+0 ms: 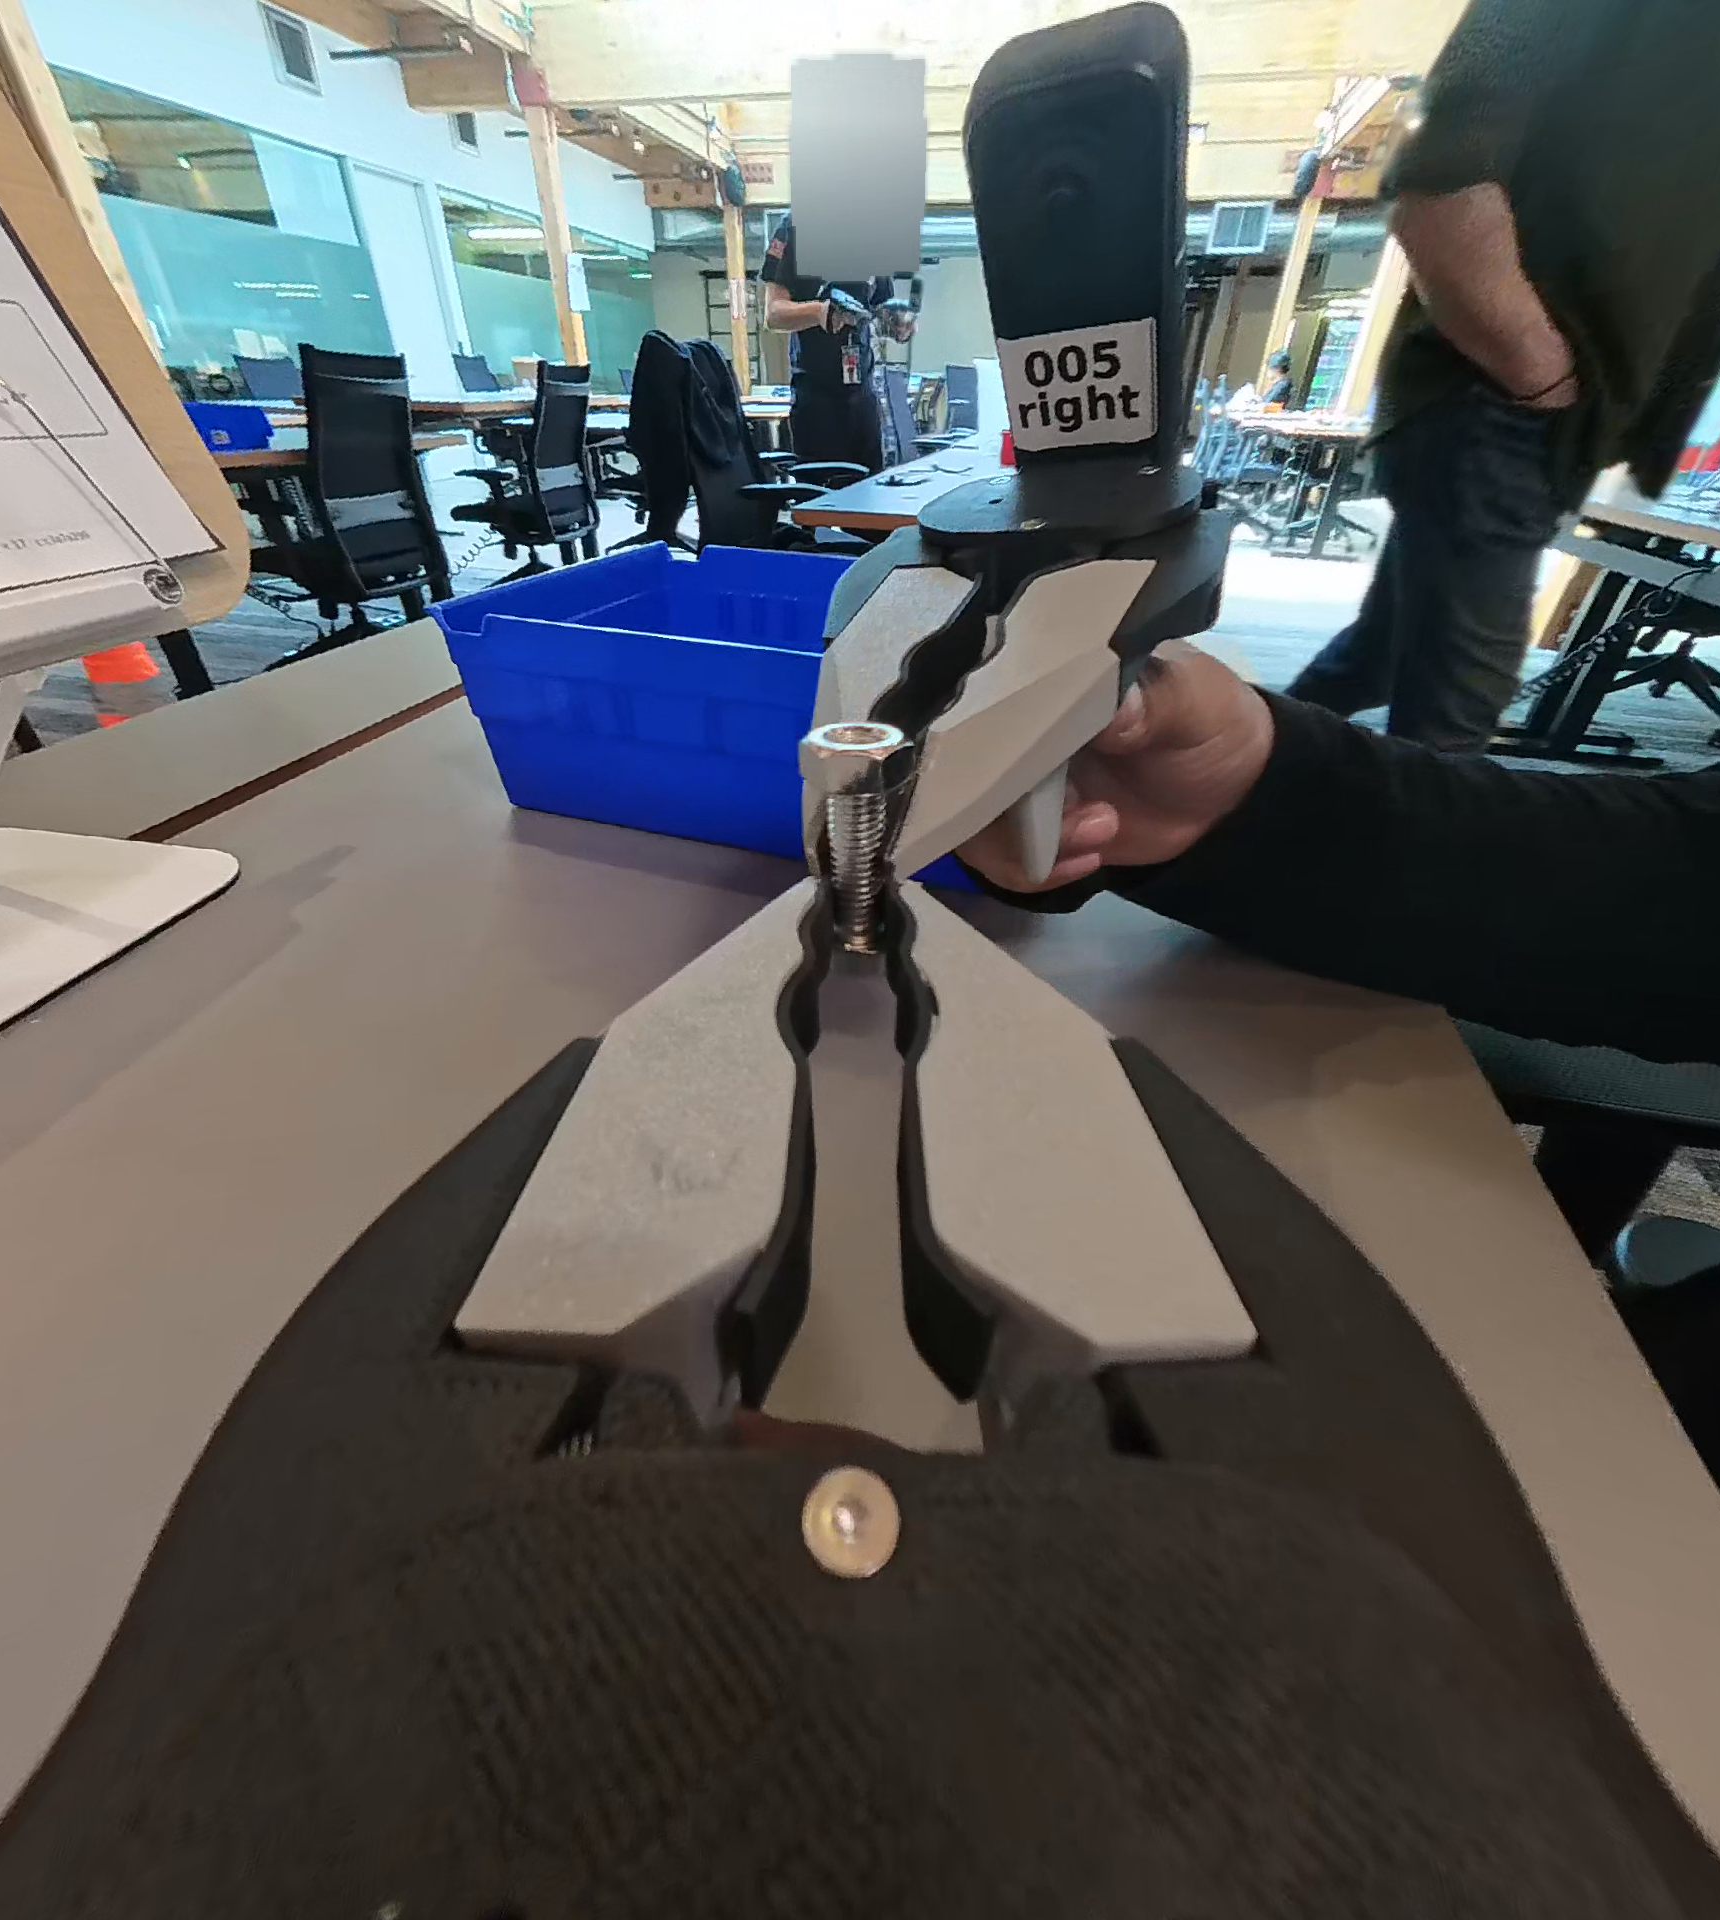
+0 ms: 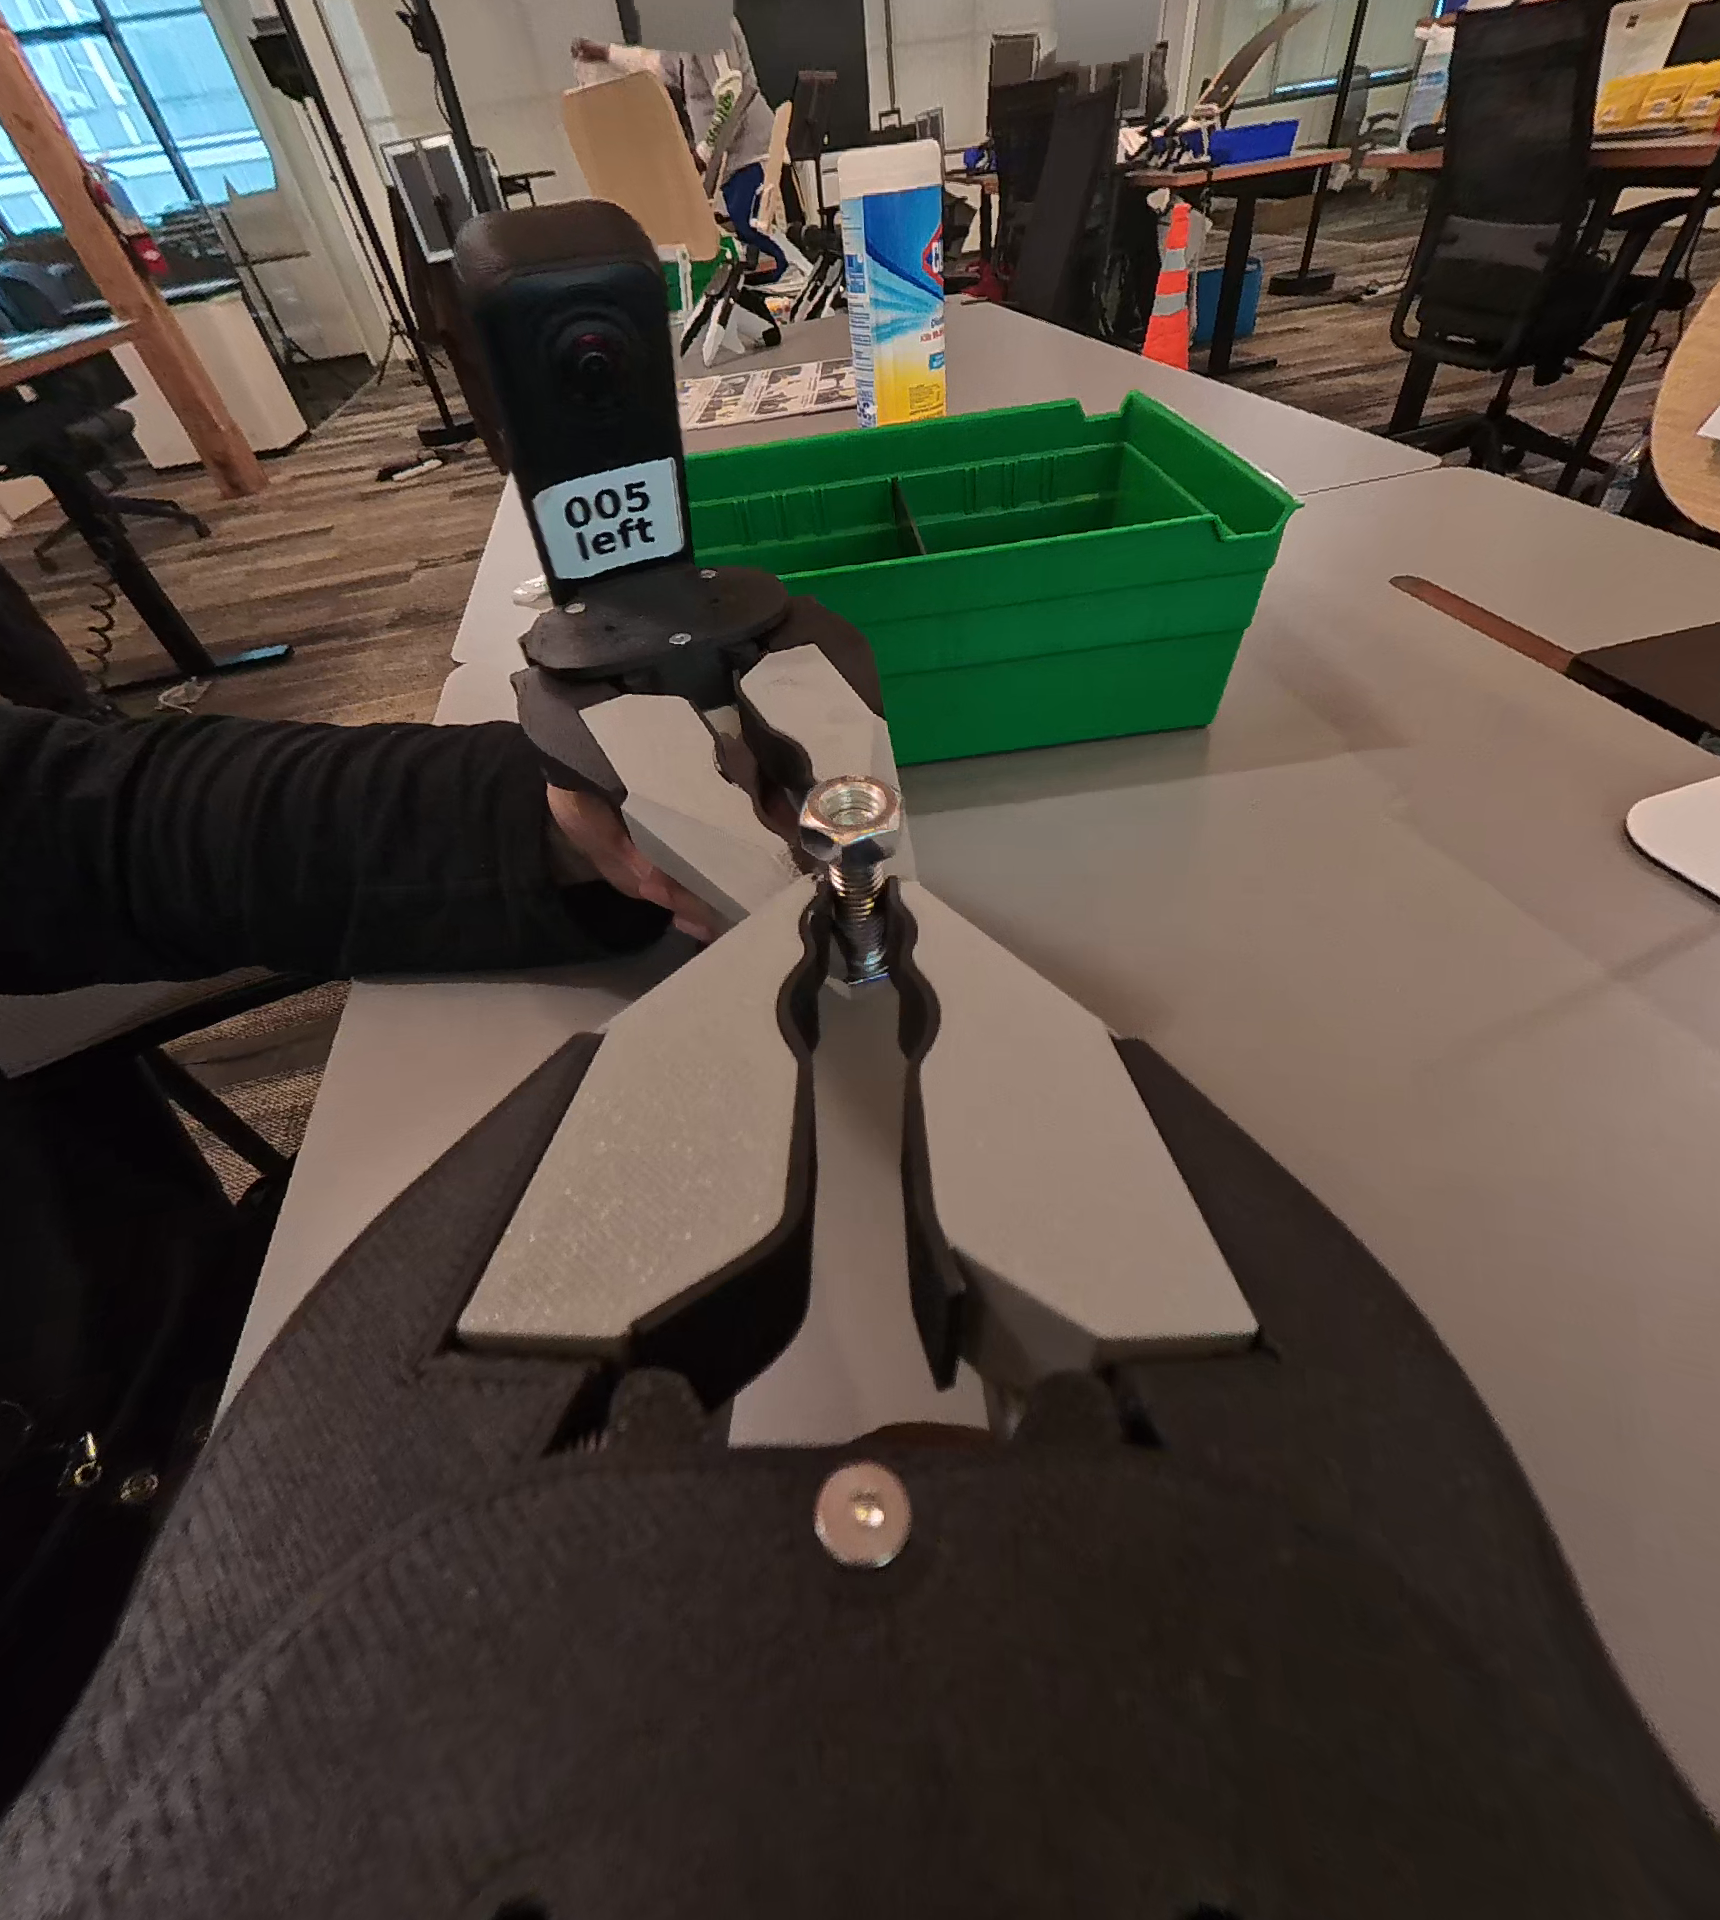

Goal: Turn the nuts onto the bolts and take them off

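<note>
Above the grey table (image 1: pixel 420 1039), an upright bolt (image 1: pixel 854 862) is clamped low by the left gripper (image 1: pixel 854 940) and also by the right gripper (image 2: pixel 861 940), with the nut (image 1: pixel 854 753) threaded on top.

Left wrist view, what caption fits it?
Left hand-held gripper and right hand-held gripper meet at a bolt topped by a nut.

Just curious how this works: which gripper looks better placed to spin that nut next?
Probably left: the right gripper clamps the bolt at its head, while the left gripper has its tips just under the nut.
</note>
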